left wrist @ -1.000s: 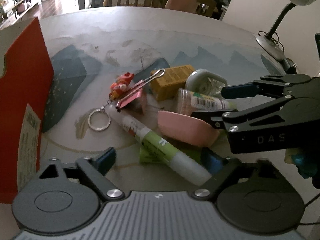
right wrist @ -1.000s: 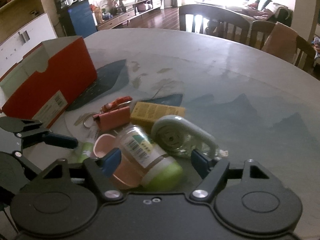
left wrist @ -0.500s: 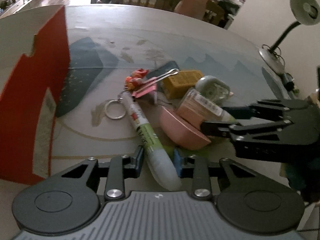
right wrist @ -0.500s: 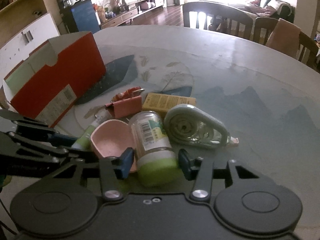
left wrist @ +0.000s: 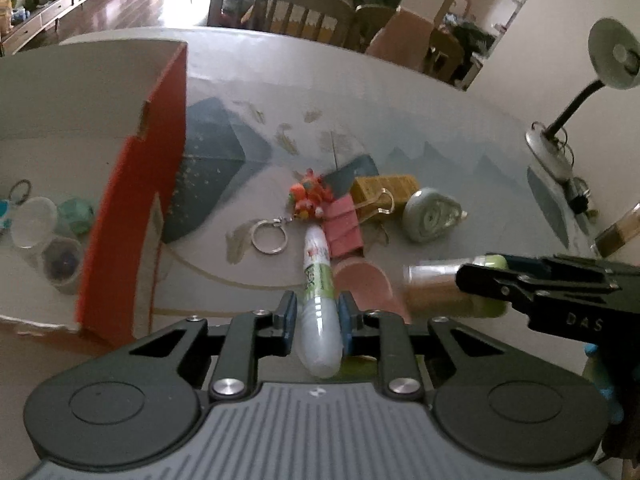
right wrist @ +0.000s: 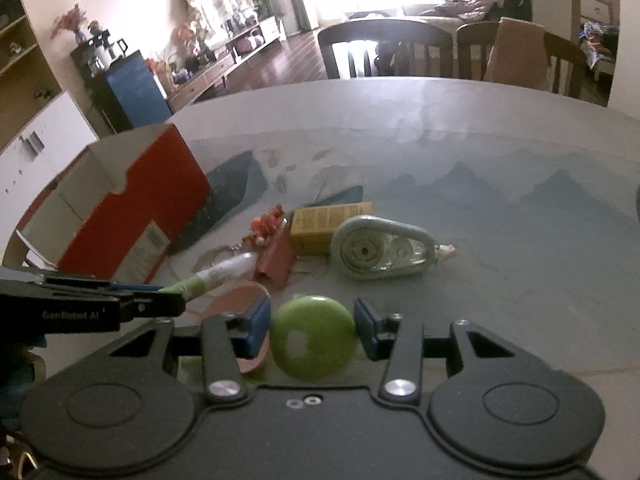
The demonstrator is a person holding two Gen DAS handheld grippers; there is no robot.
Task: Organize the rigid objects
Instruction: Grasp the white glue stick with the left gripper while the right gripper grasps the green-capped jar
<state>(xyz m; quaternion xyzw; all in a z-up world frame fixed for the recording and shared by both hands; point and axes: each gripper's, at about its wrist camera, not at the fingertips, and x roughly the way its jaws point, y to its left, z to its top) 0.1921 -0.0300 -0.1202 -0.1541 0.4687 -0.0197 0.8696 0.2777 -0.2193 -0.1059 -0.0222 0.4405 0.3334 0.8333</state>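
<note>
Blue-padded fingers of the left gripper (left wrist: 317, 317) are clamped on a white-and-green plastic marker tube (left wrist: 319, 296); its label print is too blurred to read. The right gripper (right wrist: 313, 327) pinches a clear bottle with a lime-green round cap (right wrist: 313, 338), its body lettered "DAS". Ahead of both lie a pink bowl (left wrist: 362, 284), pink binder clip (left wrist: 343, 226), yellow box (left wrist: 382, 188) and grey-green correction-tape dispenser (right wrist: 380, 253). Left stands a red cardboard box (left wrist: 132, 208).
</note>
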